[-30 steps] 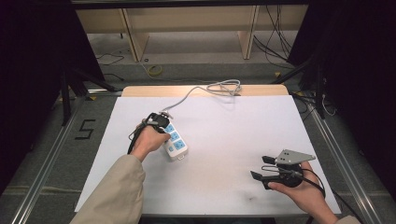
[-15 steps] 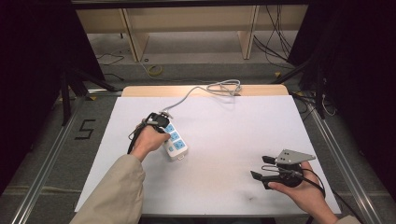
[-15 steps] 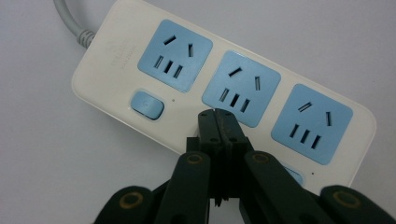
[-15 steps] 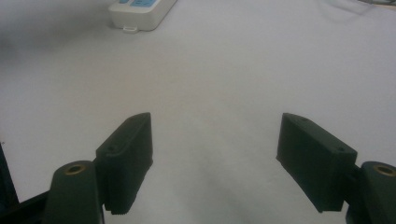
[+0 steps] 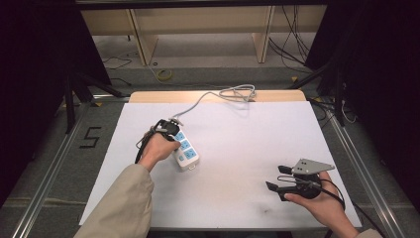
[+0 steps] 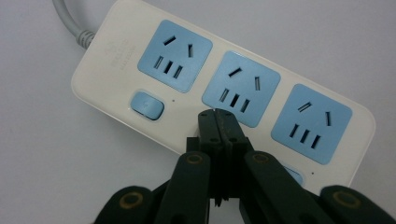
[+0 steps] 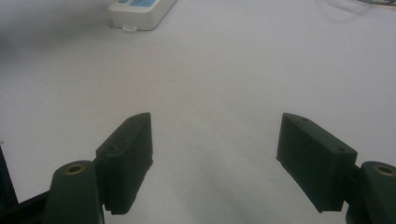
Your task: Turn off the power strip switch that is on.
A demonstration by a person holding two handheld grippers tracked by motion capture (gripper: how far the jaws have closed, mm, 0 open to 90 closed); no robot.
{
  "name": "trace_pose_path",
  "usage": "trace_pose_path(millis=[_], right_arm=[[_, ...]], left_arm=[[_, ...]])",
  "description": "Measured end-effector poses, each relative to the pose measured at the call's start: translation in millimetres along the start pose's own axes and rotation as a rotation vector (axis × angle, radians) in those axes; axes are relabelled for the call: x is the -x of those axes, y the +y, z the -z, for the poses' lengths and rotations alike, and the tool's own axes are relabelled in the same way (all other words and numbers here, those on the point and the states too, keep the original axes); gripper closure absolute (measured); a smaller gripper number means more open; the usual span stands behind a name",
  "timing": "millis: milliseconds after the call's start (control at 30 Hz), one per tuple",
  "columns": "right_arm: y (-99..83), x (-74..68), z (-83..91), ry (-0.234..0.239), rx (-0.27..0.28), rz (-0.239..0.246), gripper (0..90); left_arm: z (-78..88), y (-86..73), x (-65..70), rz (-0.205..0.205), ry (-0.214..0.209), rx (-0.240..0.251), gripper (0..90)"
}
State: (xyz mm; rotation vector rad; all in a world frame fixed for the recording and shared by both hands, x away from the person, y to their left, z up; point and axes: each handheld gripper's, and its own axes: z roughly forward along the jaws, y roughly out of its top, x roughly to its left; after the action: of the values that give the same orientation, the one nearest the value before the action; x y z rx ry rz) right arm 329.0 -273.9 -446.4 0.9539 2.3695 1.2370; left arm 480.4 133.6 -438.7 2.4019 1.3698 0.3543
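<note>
1. We see the power strip [image 5: 185, 151] lying left of centre on the white table [image 5: 247, 144].
2. We hold the left gripper [image 6: 218, 122], jaws pressed together, over its near edge.
3. We hold the right gripper [image 7: 215, 161], jaws spread, at near right.

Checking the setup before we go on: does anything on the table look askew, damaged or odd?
Nothing looks damaged or spilled. The power strip lies flat but diagonal to the table edges, its cable looping off the far edge. The shut left gripper rests its tips by the middle socket. The right gripper is open over bare tabletop.
</note>
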Motion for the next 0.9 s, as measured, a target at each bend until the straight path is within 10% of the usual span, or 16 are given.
trace_pose_path(millis=[900], right_arm=[[0.2,0.3,-0.3,-0.001,0.003,-0.004,27.2]], left_arm=[[3.2,0.9,0.1,-0.006,-0.007,0.019,90.0]])
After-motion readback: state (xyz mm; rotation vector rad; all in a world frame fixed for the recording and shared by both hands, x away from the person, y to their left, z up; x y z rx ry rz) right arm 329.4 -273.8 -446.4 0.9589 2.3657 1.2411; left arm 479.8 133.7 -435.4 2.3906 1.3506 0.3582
